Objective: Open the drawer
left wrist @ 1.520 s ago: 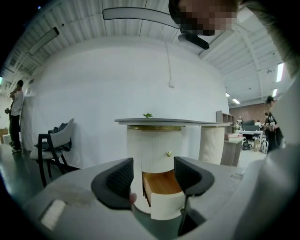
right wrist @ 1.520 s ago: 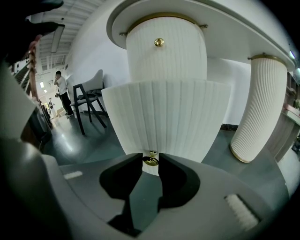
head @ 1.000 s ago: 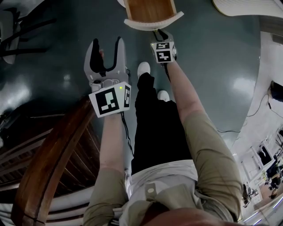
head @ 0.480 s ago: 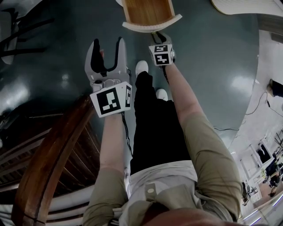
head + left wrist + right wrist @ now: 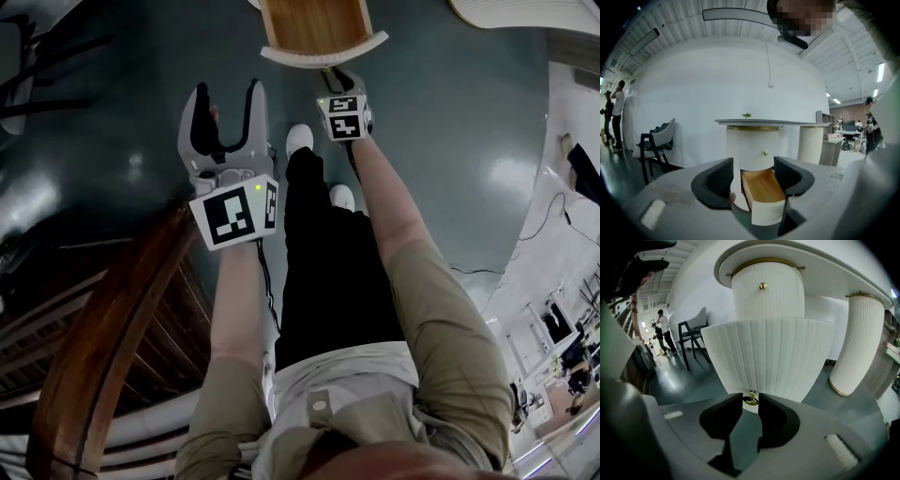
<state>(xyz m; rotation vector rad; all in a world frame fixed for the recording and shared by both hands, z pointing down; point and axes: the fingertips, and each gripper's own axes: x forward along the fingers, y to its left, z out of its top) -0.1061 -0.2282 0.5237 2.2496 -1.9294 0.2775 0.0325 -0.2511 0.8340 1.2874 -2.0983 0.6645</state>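
A white fluted cabinet holds the lower drawer (image 5: 316,26), which stands pulled out and shows its wooden inside. The drawer's curved white front (image 5: 768,357) fills the right gripper view. My right gripper (image 5: 337,81) reaches down to that front, shut on the small gold drawer knob (image 5: 750,400), which sits between its black pads. An upper drawer with its own gold knob (image 5: 762,286) stays closed. My left gripper (image 5: 223,101) hangs in the air left of the drawer, open and holding nothing. The left gripper view shows the open drawer (image 5: 761,185) beyond its jaws.
A dark wooden curved rail (image 5: 122,319) stands at my lower left. My legs and white shoes (image 5: 300,141) are just below the drawer. A white fluted pillar (image 5: 855,343) stands right of the cabinet, and a dark chair (image 5: 656,145) on the left. People stand in the background.
The right gripper and the drawer front have edged a little toward me. The left gripper has kept still.
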